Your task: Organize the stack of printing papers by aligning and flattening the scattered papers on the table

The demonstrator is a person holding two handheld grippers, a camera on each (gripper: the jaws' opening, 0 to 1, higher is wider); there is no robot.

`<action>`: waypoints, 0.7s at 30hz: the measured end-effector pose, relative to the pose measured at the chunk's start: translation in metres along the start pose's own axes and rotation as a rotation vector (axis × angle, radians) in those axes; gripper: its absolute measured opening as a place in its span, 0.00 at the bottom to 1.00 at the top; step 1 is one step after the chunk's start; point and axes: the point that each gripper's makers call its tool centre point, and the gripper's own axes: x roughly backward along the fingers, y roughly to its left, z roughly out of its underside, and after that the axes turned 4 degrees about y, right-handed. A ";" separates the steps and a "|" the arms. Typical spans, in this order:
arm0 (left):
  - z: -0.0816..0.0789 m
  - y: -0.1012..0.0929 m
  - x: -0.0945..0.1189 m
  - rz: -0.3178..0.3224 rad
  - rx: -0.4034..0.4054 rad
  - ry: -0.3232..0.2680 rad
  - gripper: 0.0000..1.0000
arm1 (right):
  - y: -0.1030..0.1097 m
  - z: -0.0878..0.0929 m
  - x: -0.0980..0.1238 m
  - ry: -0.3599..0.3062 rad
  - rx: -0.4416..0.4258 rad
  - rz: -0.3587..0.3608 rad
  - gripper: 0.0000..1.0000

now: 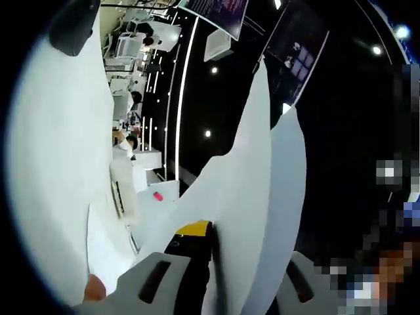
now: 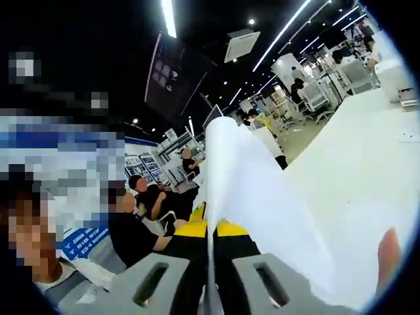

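A stack of white printing papers [image 1: 243, 197] stands on edge between my left gripper's [image 1: 213, 262] jaws, which are shut on it; the sheets rise and fan apart toward the top. In the right gripper view the same white papers [image 2: 256, 190] curve up and to the right from my right gripper [image 2: 211, 246], whose yellow-tipped black jaws are shut on their edge. A fingertip [image 2: 388, 252] touches the paper at the lower right. The white table [image 1: 59, 164] fills the left side of the left gripper view.
A white table surface [image 2: 354, 151] spreads on the right of the right gripper view. Several people [image 2: 141, 223] sit close behind on the left. Desks, chairs and ceiling light strips fill the dark hall beyond. A small pink object [image 1: 157, 195] lies on a far white surface.
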 end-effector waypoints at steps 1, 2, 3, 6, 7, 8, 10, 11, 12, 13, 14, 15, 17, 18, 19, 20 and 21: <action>0.000 0.000 0.000 0.000 -0.006 0.006 0.16 | 0.001 0.001 0.000 0.006 0.034 0.003 0.00; 0.000 0.000 0.000 0.000 -0.003 0.008 0.13 | 0.002 0.001 -0.001 0.017 0.078 0.002 0.02; 0.000 0.000 0.001 0.003 0.005 0.014 0.07 | 0.004 0.003 -0.002 0.032 0.109 0.000 0.04; 0.001 -0.001 0.001 0.011 0.014 0.016 0.06 | 0.011 0.010 -0.007 0.059 0.171 0.000 0.09; 0.002 -0.002 0.001 0.012 0.017 0.018 0.06 | 0.013 0.011 -0.009 0.063 0.173 -0.004 0.09; 0.002 -0.002 0.001 0.014 0.019 0.018 0.06 | 0.015 0.012 -0.010 0.066 0.186 -0.002 0.10; 0.003 -0.003 0.001 0.015 0.024 0.017 0.06 | 0.013 0.013 -0.010 0.073 0.200 0.008 0.12; 0.002 -0.003 0.002 0.016 0.035 0.017 0.06 | 0.012 0.013 -0.010 0.076 0.211 0.017 0.13; 0.002 -0.004 0.002 0.018 0.038 0.017 0.06 | 0.011 0.010 -0.009 0.070 0.234 0.027 0.15; 0.001 -0.005 0.002 0.024 0.039 0.016 0.06 | 0.010 0.009 -0.008 0.066 0.249 0.036 0.17; 0.000 -0.005 0.002 0.025 0.045 0.017 0.06 | 0.009 0.007 -0.007 0.059 0.276 0.050 0.20; -0.001 -0.005 0.002 0.026 0.048 0.014 0.06 | 0.009 0.003 -0.006 0.043 0.332 0.062 0.23; -0.002 -0.005 0.003 0.028 0.053 0.011 0.06 | 0.007 -0.002 -0.004 0.022 0.426 0.109 0.30; -0.004 -0.006 0.003 0.032 0.063 0.004 0.06 | 0.007 -0.003 -0.003 0.020 0.457 0.123 0.32; -0.004 -0.006 0.004 0.034 0.065 0.003 0.06 | 0.010 -0.005 -0.002 0.010 0.510 0.136 0.36; -0.004 -0.006 0.004 0.035 0.064 0.003 0.06 | 0.015 -0.011 0.000 -0.030 0.565 0.146 0.40; -0.004 -0.007 0.004 0.035 0.065 0.003 0.06 | 0.016 -0.011 0.000 -0.034 0.574 0.148 0.42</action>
